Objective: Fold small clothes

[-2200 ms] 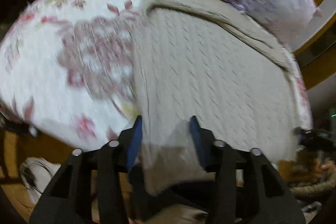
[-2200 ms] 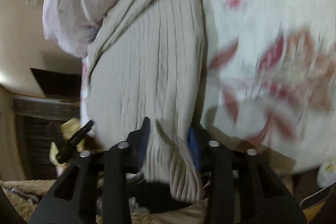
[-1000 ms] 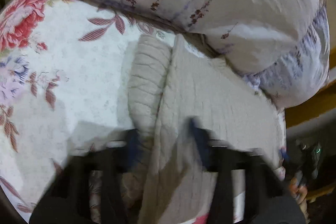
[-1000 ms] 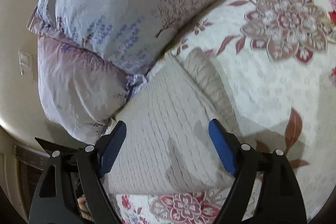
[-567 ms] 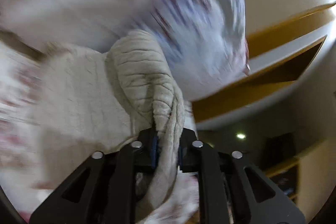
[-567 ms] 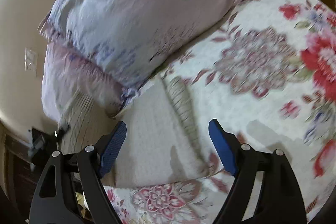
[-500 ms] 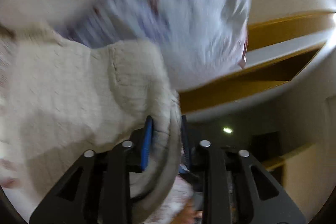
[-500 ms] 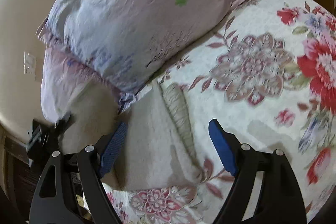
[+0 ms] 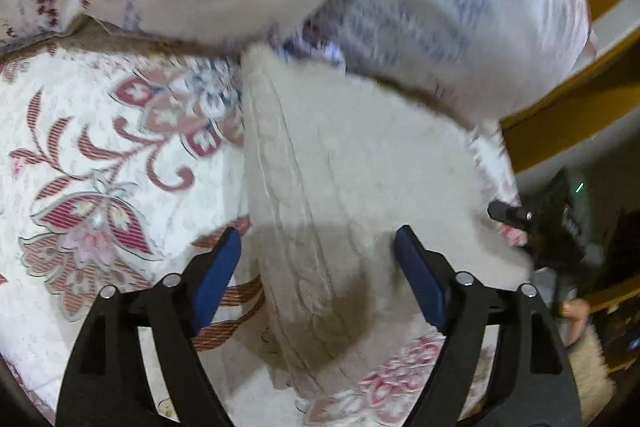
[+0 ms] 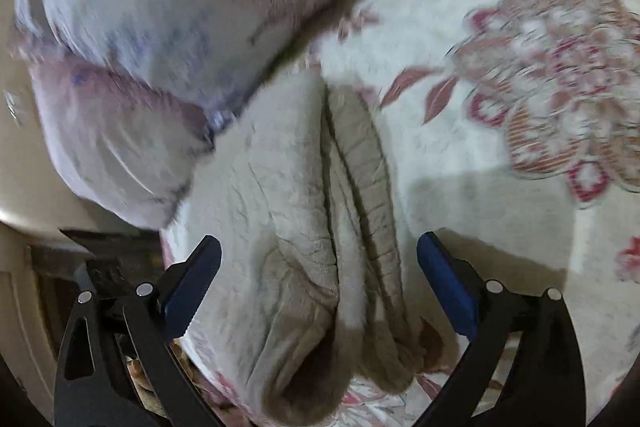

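A beige knitted garment lies folded on the floral bedspread, near the bed's corner and against the pillows. My left gripper is open above its near edge and holds nothing. In the right wrist view the same garment shows stacked, rolled folds along its right side. My right gripper is open over the garment and empty. Both views are blurred by motion.
Two pale pillows lie behind the garment, also seen in the right wrist view. The bed's edge and a yellow wooden frame are at the right. The other gripper's black body shows beyond that edge.
My left gripper was shut on a fold of the garment and has let go; it is now open above it. My right gripper, open throughout, has moved closer over the garment.
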Action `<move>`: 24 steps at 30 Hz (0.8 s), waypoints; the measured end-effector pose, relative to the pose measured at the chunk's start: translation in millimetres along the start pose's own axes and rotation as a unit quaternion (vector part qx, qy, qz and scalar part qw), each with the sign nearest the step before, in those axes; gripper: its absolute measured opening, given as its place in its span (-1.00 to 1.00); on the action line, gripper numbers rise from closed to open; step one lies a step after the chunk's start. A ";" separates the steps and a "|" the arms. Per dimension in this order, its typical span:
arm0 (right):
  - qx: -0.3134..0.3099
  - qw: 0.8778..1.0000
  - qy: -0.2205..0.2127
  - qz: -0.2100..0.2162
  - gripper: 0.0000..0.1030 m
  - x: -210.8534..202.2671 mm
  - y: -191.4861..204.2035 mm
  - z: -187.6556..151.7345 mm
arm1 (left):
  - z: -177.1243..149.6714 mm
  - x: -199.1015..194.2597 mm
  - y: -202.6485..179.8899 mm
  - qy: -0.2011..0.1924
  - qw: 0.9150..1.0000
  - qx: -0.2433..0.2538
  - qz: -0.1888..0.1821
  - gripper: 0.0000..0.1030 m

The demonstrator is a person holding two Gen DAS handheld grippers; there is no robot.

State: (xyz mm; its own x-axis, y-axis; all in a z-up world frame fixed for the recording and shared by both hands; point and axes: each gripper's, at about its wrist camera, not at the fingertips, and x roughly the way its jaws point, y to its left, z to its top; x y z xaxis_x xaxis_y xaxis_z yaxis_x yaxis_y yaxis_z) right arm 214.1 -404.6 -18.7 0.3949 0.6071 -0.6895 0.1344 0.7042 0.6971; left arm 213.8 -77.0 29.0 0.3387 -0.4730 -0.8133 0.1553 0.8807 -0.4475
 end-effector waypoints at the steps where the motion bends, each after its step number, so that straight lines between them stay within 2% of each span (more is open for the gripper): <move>1: -0.024 1.000 -0.013 -0.006 0.68 0.8 7.4 -4.2 | -4.3 6.0 -0.7 0.001 1.000 0.008 0.007 0.57; 2: -0.030 1.000 -0.005 -0.001 0.09 5.1 10.9 -7.2 | -7.6 13.4 -2.4 -0.002 1.000 0.010 0.001 0.54; 3: -0.027 1.000 -0.004 0.004 -0.17 8.0 13.1 -11.2 | -10.3 19.1 -2.4 -0.004 1.000 0.003 -0.012 0.40; 4: -0.028 1.000 -0.009 0.011 -0.23 8.1 15.3 -14.1 | -9.1 22.2 -2.6 -0.007 1.000 -0.005 -0.016 0.31; 6: -0.041 0.999 -0.026 0.022 -0.36 6.7 27.7 -23.1 | -10.0 14.2 3.4 -0.022 0.999 -0.014 -0.042 -0.24; 8: -0.060 0.997 -0.037 0.031 -0.38 5.5 46.6 -32.2 | -8.1 -4.6 7.2 -0.034 0.997 -0.001 -0.065 -0.31; 10: -0.079 0.996 -0.031 0.037 -0.40 11.2 64.5 -40.3 | -13.5 -37.7 10.9 -0.069 0.995 0.035 -0.058 -0.31; 11: -0.095 0.995 -0.016 0.026 -0.39 19.6 74.6 -46.5 | -15.2 -49.5 15.2 -0.080 0.995 0.052 -0.041 -0.26; 13: -0.105 0.994 -0.005 -0.013 -0.11 30.0 81.0 -53.3 | -17.5 -57.1 23.2 -0.078 0.994 0.073 0.003 -0.06; 14: -0.088 0.995 -0.034 -0.038 0.14 24.9 78.7 -54.8 | -22.0 -62.7 28.3 -0.082 0.992 0.081 0.044 0.00; 15: -0.076 0.994 -0.061 -0.040 0.19 17.2 76.0 -53.7 | -27.6 -69.3 32.5 -0.093 0.989 0.087 0.071 0.20; 17: -0.051 0.992 -0.113 -0.012 0.19 2.4 72.3 -50.1 | -37.3 -80.9 38.5 -0.107 0.986 0.089 0.093 0.47; 19: -0.050 0.994 -0.093 -0.001 0.19 15.0 78.9 -40.7 | -50.2 -96.0 45.6 -0.116 0.984 0.092 0.100 0.53; 20: -0.065 0.995 -0.073 -0.022 -0.06 28.0 86.2 -38.5 | -58.0 -98.2 44.9 -0.117 0.983 0.095 0.104 0.62; 21: -0.085 0.993 -0.058 -0.062 -0.83 41.4 93.1 -39.2 | -65.6 -100.2 48.4 -0.116 0.983 0.096 0.107 0.67; 22: -0.091 0.988 -0.065 -0.105 -0.84 50.1 96.2 -36.7 | -70.0 -102.3 46.6 -0.113 0.983 0.097 0.111 0.69; 24: -0.043 0.989 -0.100 -0.104 -0.85 45.2 84.5 -30.2 | -86.2 -104.9 48.5 -0.107 0.980 0.103 0.130 0.89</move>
State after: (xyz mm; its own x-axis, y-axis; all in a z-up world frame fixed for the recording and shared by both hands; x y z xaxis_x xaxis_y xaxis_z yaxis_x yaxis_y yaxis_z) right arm 215.9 -306.6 3.1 0.5392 0.3683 -0.7574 0.1570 0.8396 0.5200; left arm 105.8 13.1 60.6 0.5752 -0.2360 -0.7832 0.2156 0.9674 -0.1332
